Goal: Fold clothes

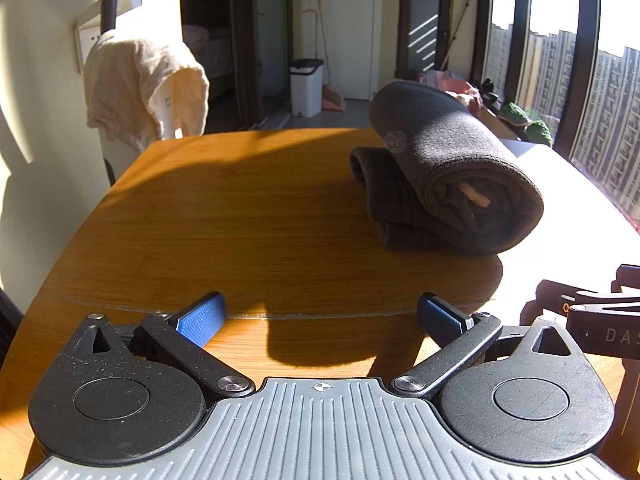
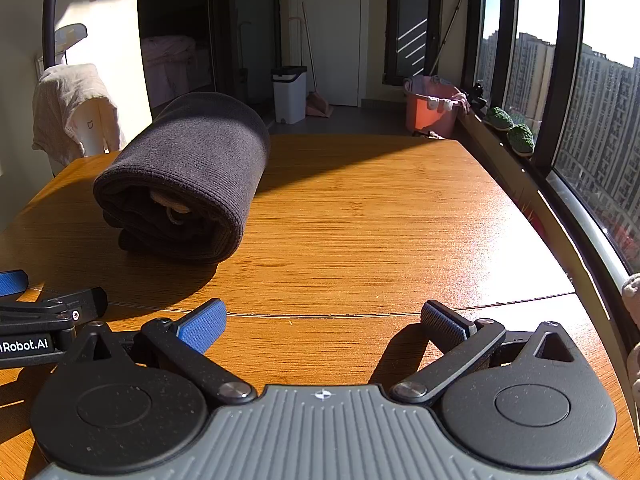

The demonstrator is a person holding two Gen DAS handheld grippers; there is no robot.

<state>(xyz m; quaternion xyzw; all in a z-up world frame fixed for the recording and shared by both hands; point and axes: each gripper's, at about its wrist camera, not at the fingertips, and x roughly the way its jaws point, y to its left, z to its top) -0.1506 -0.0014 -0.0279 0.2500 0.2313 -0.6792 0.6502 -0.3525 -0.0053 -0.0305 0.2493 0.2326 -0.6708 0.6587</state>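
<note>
Centrally, a dark folded garment (image 1: 448, 172) lies bundled on the wooden table (image 1: 240, 216). Near the garment, on its camera side, left gripper (image 1: 322, 314) and right gripper (image 2: 324, 322) hover over the table, fingers spread wide, holding nothing.

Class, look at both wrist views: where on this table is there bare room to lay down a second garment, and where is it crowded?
Free: the wooden table between the folded dark garment and the window-side edge, and the patch left of the garment toward the cream cloth. Crowded: the near edge, where the open left gripper and open right gripper sit side by side.
</note>
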